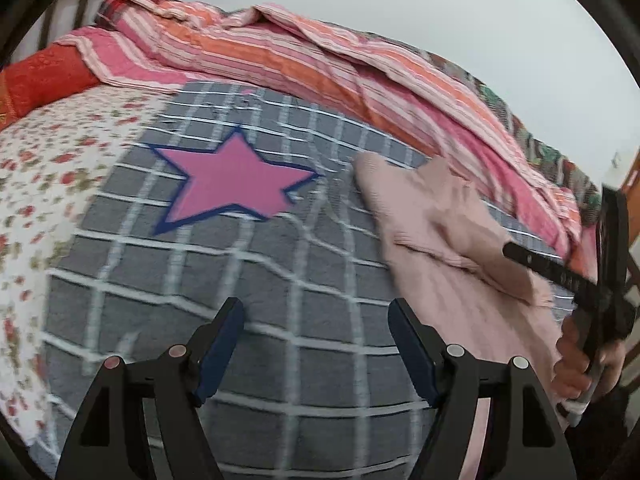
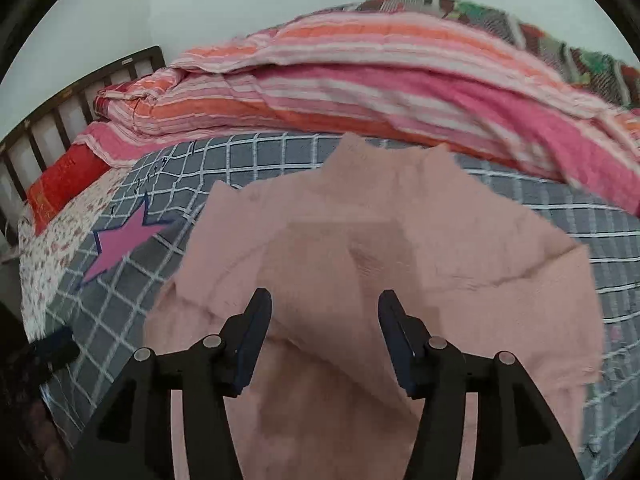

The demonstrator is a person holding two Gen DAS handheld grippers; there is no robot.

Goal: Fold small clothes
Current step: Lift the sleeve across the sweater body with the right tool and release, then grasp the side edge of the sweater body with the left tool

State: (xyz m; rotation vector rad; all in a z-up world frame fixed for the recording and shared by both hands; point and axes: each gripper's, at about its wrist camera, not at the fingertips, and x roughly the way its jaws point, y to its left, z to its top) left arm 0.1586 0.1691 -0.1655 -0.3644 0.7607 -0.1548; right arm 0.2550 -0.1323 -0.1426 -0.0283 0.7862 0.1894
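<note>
**Hovering over the pink garment, both grippers empty**

Looking along your right gripper (image 2: 325,320), you see its jaws standing apart with nothing between them; the pads touch no cloth. Directly under and beyond them lies the pale pink garment (image 2: 360,240), spread loosely with folds and creases over the grey checked blanket (image 2: 580,216).

Your left gripper (image 1: 316,332) is likewise parted wide and holds nothing, poised over bare blanket. From there the garment sits at about two o'clock, and the right gripper shows at three o'clock with your hand (image 1: 576,364) wrapped round its handle, just beside the garment's edge.

Further out, at eleven o'clock from the left gripper, a pink star (image 1: 232,180) lies flat on the blanket. Past it, a striped pink and orange quilt (image 1: 280,52) is heaped along the far side, with a red pillow (image 1: 44,76) at ten o'clock and a dark slatted headboard (image 2: 80,96) behind.
</note>
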